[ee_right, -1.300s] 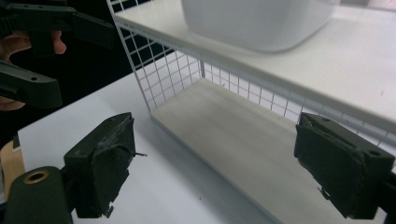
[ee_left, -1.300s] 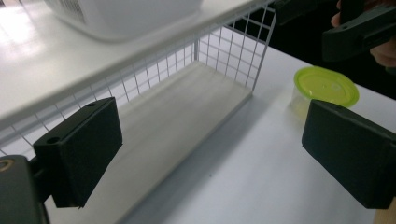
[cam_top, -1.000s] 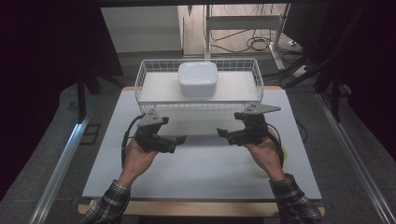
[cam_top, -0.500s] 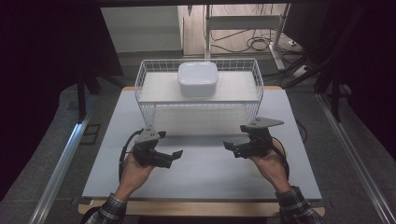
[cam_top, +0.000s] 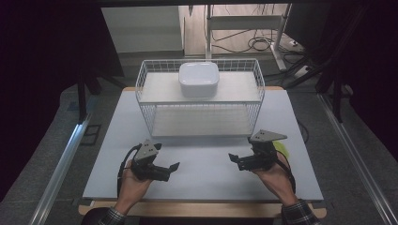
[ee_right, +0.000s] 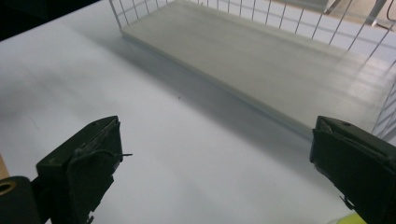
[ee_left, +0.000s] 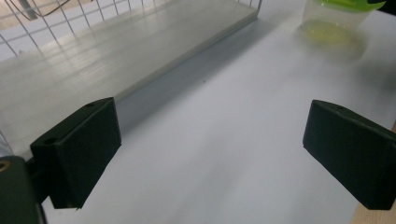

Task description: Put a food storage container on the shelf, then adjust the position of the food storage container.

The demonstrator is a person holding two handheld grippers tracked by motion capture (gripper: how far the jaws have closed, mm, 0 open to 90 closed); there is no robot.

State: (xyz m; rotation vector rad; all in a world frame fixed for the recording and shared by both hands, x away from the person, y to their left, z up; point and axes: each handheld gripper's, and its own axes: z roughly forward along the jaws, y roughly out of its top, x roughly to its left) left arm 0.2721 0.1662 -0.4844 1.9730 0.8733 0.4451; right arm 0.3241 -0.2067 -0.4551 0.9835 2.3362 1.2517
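Left gripper (cam_top: 174,166) and right gripper (cam_top: 233,158) hang low over the bench (cam_top: 202,178), jaws wide and empty; the right's have just been opening. The cup (ee_left: 334,18) stands beside the right hand; the rack (cam_top: 199,101) behind. Approach the cup level, jaws straddling it.

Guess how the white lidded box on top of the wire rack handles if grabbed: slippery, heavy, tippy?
The white lidded box looks smooth and glossy with rounded corners, so the jaws may slip on it. It is squat and wide, so tipping seems unlikely. It sits on the top shelf of the wire rack, so a hard push could probably slide it toward the edge.
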